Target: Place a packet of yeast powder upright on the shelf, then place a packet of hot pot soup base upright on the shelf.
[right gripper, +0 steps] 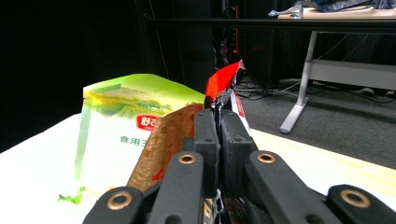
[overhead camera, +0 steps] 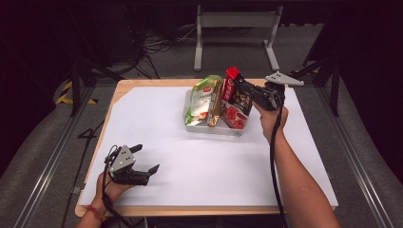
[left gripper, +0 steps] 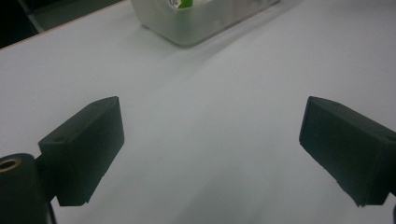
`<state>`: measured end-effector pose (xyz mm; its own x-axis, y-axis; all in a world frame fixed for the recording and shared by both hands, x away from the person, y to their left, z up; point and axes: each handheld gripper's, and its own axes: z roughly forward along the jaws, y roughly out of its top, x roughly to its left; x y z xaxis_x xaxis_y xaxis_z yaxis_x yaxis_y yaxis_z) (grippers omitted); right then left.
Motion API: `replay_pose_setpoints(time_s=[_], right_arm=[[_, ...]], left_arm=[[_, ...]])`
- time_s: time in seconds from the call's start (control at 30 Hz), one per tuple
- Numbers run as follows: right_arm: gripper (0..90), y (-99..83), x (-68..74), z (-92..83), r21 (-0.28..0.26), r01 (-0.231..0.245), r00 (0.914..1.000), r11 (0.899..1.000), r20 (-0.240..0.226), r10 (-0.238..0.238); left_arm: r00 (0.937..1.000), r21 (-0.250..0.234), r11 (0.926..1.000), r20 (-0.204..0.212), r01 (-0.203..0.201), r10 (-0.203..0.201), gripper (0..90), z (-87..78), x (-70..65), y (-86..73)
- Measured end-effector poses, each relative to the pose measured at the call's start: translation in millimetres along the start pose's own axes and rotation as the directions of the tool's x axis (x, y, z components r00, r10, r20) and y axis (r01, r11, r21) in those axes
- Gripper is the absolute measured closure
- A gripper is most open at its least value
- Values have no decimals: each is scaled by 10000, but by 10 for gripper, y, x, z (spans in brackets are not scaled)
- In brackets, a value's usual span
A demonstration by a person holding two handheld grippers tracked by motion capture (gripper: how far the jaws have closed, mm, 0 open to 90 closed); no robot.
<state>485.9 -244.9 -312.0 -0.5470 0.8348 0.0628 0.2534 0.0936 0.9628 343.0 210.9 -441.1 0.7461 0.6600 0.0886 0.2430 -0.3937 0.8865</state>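
I've got the right gripper [overhead camera: 243,88] clamped on the top edge of the red packet [overhead camera: 235,101], jaws pressed nearly together with just the thin crinkled foil seam pinched between the pads; in the right gripper view the red packet [right gripper: 223,80] sticks up above the fingertips, glossy and creased, with a ragged torn-looking corner. The packet stands upright at the right end of the tray [overhead camera: 209,129], a shallow, translucent plastic tub with rounded corners and frosted walls. Next to it, touching, a slim gold-brown pouch [overhead camera: 216,104] with a shiny metallic film, and left of that a bigger green-and-white bag [overhead camera: 202,99], soft, puffy, smooth printed plastic, leaning a bit. All three are packed side by side in the tray. The tray sits on a matte white sheet [overhead camera: 199,161] covering a light wooden table [overhead camera: 119,88]. My left gripper [overhead camera: 145,159] rests low on the sheet at the near left corner, well apart from the tray, jaws wide apart with nothing between them; its blocky black matte pads [left gripper: 88,144] frame bare white sheet in the left gripper view.
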Motion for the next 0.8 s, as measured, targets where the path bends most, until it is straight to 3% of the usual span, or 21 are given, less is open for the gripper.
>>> replay_pose_setpoints(time_s=[0.47, 0.8], right_arm=[[858, 12, -24, -15, 311, 300, 9994, 9991, -171, -295], [797, 4, -14, -67, 500, 631, 9980, 9968, -108, -626]], left_arm=[[10000, 122, 9999, -15, -7, 7, 72, -5, -12, -17], [10000, 72, 10000, -65, -29, 30, 71, 6, -19, -8]])
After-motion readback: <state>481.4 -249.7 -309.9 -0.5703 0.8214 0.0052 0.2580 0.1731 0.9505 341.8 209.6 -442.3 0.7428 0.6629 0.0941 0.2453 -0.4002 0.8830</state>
